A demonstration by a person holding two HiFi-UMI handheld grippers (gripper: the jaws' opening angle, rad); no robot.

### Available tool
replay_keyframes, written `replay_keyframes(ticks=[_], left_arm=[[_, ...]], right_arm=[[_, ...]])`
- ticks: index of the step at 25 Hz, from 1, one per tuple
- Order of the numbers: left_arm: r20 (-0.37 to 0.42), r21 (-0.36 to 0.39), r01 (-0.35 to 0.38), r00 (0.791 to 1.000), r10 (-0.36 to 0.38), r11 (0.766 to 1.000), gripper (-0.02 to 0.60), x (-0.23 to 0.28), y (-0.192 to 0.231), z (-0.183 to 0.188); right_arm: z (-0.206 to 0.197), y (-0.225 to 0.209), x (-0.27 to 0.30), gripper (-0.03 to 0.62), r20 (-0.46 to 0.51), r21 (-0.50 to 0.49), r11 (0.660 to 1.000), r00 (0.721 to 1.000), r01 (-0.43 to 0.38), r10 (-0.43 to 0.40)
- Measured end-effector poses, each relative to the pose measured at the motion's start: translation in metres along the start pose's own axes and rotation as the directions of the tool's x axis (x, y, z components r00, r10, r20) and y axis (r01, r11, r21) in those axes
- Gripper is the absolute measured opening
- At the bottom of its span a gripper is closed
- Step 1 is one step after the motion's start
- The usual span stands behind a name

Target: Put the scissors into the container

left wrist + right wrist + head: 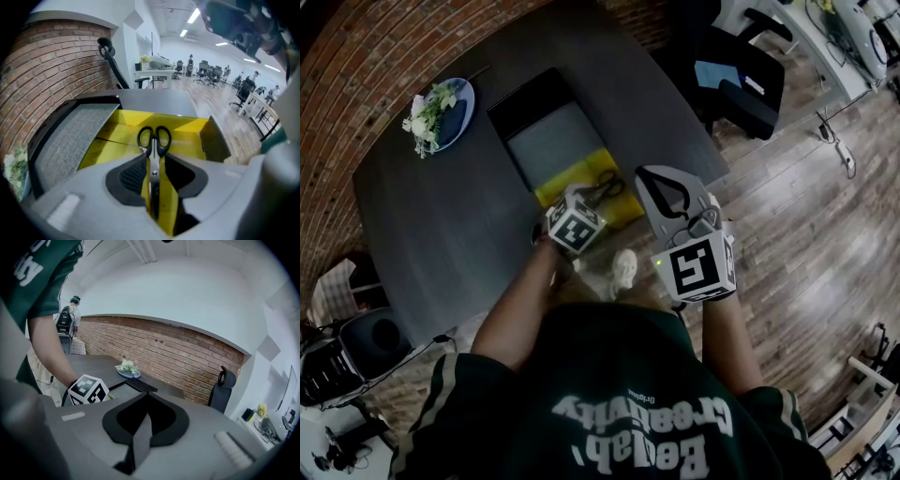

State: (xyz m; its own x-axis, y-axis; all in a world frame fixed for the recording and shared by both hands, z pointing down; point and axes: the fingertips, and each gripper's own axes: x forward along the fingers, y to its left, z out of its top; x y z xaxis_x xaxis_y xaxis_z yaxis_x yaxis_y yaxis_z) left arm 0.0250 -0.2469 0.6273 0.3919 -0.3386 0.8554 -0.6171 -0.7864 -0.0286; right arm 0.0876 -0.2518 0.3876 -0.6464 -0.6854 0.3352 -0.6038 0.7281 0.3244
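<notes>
Black-handled scissors [153,151] lie lengthwise in the yellow tray [187,140] of the open container [546,141], handles pointing away from me. My left gripper [153,164] hovers right over them. Its jaws stand apart on either side of the blades, with yellow showing in the gaps, so the pads do not press on them. In the head view the scissors [606,187] show just beyond the left gripper [584,211]. My right gripper [649,178] is held beside the container's right edge, jaws together and empty, also seen in its own view [143,420].
The container has a grey foam panel [75,136] and a black lid [528,98] on the dark table [441,216]. A blue plate with flowers [441,111] sits far left. Brick wall behind, an office chair [741,89] at the right, wooden floor beyond the table's edge.
</notes>
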Motion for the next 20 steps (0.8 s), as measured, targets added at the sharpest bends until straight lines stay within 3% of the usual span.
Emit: replay_keyframes(ticks=[20], left_arm=[[0.052,-0.009,-0.044,0.998,0.044,0.999,0.130,-0.021,-0.003,0.004]], right_arm=[[0.009,0.017,-0.001,0.006,0.024,-0.035,0.999,0.999,-0.042,0.043]])
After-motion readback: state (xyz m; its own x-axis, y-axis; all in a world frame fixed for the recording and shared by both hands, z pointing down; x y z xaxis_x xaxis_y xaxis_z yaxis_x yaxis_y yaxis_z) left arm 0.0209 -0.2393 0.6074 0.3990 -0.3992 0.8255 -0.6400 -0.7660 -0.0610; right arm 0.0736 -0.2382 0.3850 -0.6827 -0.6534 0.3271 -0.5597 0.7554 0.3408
